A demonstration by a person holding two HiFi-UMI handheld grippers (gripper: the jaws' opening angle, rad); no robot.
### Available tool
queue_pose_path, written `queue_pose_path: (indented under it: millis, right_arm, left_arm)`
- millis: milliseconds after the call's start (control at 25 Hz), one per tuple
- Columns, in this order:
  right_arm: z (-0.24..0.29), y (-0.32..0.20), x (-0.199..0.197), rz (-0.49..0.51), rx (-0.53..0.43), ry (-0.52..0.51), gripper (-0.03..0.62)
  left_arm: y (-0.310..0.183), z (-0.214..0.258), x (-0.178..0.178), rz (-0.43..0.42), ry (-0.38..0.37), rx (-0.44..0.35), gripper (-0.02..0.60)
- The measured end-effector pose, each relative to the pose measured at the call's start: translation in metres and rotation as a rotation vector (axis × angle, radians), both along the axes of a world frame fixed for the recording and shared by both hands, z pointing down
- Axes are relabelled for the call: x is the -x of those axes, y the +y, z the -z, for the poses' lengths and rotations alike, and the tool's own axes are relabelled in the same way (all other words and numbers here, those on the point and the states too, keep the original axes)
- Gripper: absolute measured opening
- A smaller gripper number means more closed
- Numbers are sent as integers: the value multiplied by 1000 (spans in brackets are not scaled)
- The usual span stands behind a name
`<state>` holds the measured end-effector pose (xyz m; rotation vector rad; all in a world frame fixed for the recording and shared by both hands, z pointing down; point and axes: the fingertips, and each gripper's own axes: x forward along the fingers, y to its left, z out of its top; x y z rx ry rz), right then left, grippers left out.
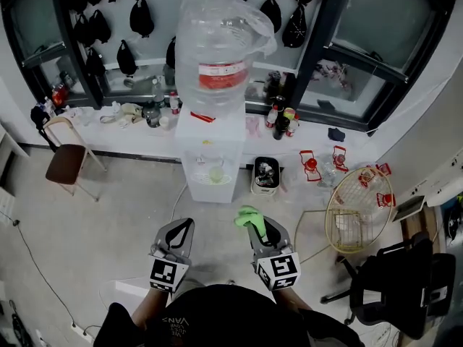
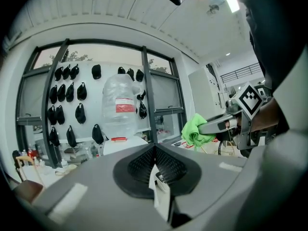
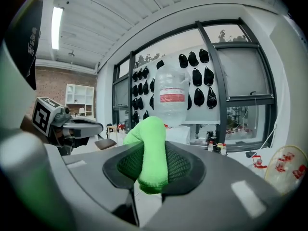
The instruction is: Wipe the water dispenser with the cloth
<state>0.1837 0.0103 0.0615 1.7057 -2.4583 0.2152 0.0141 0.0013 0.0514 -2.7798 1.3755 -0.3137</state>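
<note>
A white water dispenser (image 1: 211, 154) stands against the window wall, with a big clear bottle (image 1: 215, 49) with a red label on top. It also shows far ahead in both gripper views, as the dispenser (image 2: 124, 143) and the dispenser (image 3: 179, 134). My right gripper (image 1: 255, 226) is shut on a bright green cloth (image 1: 248, 216), which sticks out past the jaw tips as the folded cloth (image 3: 150, 150). My left gripper (image 1: 182, 226) is shut with nothing in it, its jaws meeting at the tip (image 2: 154, 148). Both grippers hang over the floor, short of the dispenser's front.
A small bin (image 1: 265, 175) with bottles stands right of the dispenser. A brown chair (image 1: 66, 162) sits at the left, a fan grille (image 1: 358, 207) and a black office chair (image 1: 405, 280) at the right. Bottles and clutter line the window ledge (image 1: 137, 114).
</note>
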Motion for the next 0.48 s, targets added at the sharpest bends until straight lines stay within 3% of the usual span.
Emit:
queue_pose_path:
  millis: [280,480]
  right_arm:
    - [0,4,0,6,17,1,112]
    - [3,3,1,3,20,-7,112]
  left_arm:
    - [-2,4,7,18,4,-21,2]
    - [-7,5,13,14,-4,-89,2]
